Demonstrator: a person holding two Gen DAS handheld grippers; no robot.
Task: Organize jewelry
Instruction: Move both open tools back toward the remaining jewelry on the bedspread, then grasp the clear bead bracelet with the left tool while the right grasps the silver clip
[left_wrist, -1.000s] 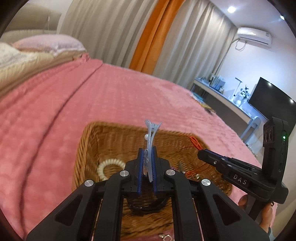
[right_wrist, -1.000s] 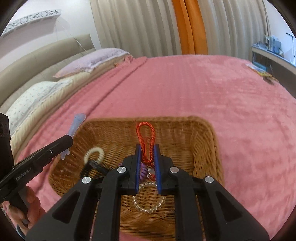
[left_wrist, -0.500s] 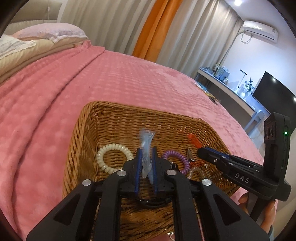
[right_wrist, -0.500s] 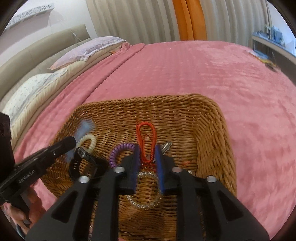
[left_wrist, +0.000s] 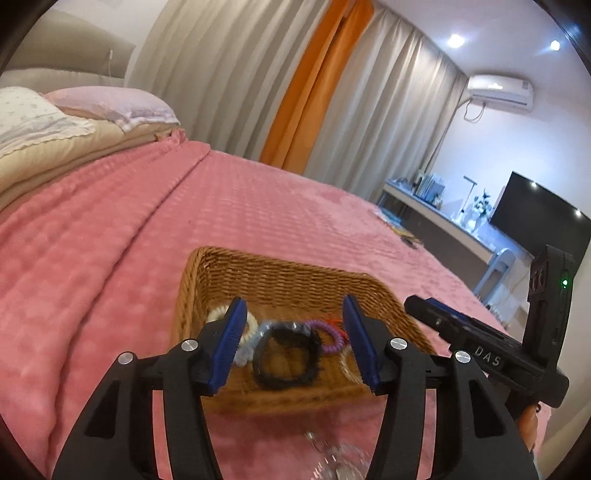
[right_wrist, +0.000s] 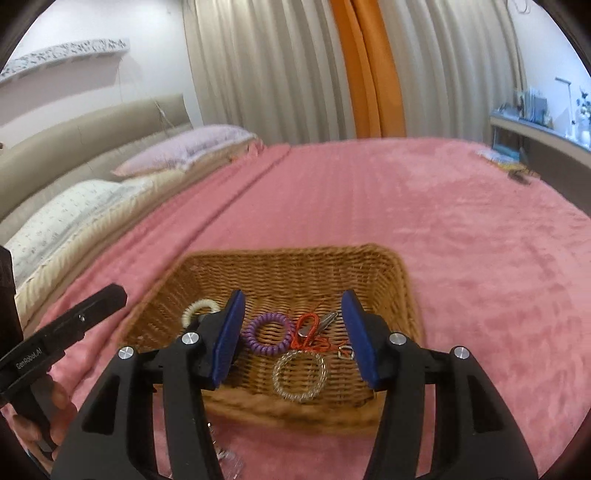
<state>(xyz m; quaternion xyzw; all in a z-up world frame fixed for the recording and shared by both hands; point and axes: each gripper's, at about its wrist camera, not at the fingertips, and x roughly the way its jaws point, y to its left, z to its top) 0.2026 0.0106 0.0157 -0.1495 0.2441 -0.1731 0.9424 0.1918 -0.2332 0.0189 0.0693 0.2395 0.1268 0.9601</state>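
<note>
Near the lens, the left gripper (left_wrist: 293, 341) has its blue-padded fingers (left_wrist: 231, 343) spread wide with nothing between them; a second ago they pinched a pale blue hair clip upright. That clip (left_wrist: 255, 338) now lies in the wicker basket (left_wrist: 280, 273), blurred, its long axis running roughly from 7 to 1 o'clock against a cream spiral hair tie (left_wrist: 221, 314). Just beside it at 3 o'clock sits a black ring-shaped band (left_wrist: 286, 356) with a rough edge.

The right gripper (right_wrist: 291, 334) is likewise wide apart and empty; earlier its pads clamped a red braided cord standing upright. The cord (right_wrist: 310, 330) now lies crumpled on the basket floor, its tangle stretching from 7 to 1 o'clock, touching a silver metal clip (right_wrist: 327, 319) that points toward 1 o'clock. At the cord's 9 o'clock rests a purple coiled hair tie (right_wrist: 268, 333), a flat ring; at 6 o'clock, a clear beaded bracelet (right_wrist: 299, 374), also a flat circle.

The basket is rectangular, tightly woven in tan strands, with sloping walls. It sits on a pink, waffle-textured blanket (right_wrist: 406, 206) covering the bed. At 10 o'clock, far off, lie a lilac pillow (right_wrist: 192, 147) and a white patterned one (right_wrist: 62, 218). Beyond hang beige pleated curtains with an orange panel (right_wrist: 369, 66).
</note>
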